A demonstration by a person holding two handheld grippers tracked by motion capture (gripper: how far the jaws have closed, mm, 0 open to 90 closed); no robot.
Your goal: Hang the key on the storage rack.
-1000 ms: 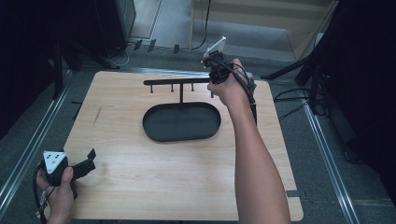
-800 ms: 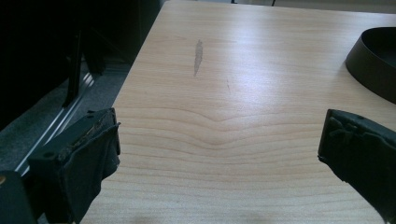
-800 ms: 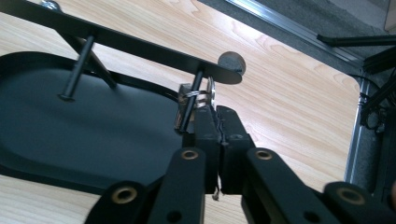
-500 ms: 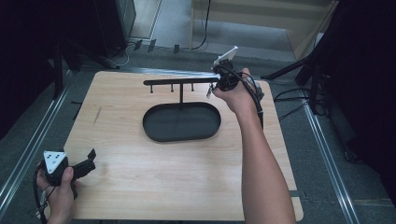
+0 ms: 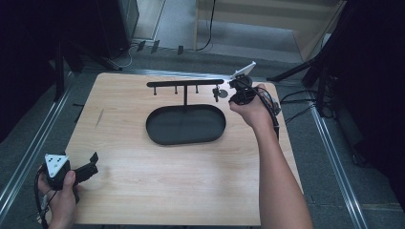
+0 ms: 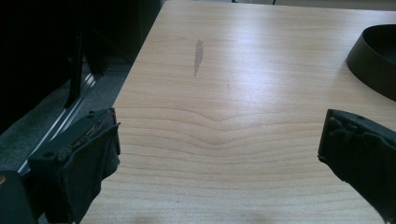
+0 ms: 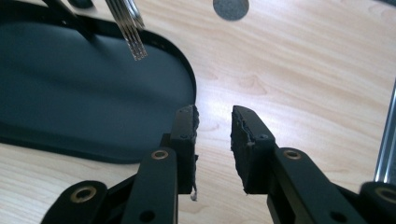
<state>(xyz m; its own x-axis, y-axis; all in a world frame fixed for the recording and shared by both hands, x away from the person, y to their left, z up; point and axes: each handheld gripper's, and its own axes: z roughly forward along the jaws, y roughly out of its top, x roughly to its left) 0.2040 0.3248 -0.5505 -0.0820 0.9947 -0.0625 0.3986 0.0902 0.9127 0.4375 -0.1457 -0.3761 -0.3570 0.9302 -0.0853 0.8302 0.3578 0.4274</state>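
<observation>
A black stand rises from an oval black tray (image 5: 186,125) and carries a horizontal bar (image 5: 185,83) with small hooks. My right gripper (image 5: 235,93) sits just off the bar's right end, next to a small grey disc (image 5: 222,93). In the right gripper view the jaws (image 7: 214,116) stand a little apart with nothing between them, over the wood beside the tray's rim (image 7: 189,74). Thin metal strands (image 7: 130,35) hang above the tray there, and the grey disc (image 7: 230,7) is at the top. My left gripper (image 5: 93,162) rests wide open at the table's near left corner.
The wooden tabletop (image 5: 157,181) ends at a metal rail (image 5: 28,157) on the left and another (image 5: 334,162) on the right. The tray's edge (image 6: 373,56) appears far right in the left gripper view. Cables (image 5: 296,102) lie past the right edge.
My right hand has drawn back from the bar's right end, rightward and slightly nearer, uncovering the grey disc by the last hook. The left gripper has stayed put.
</observation>
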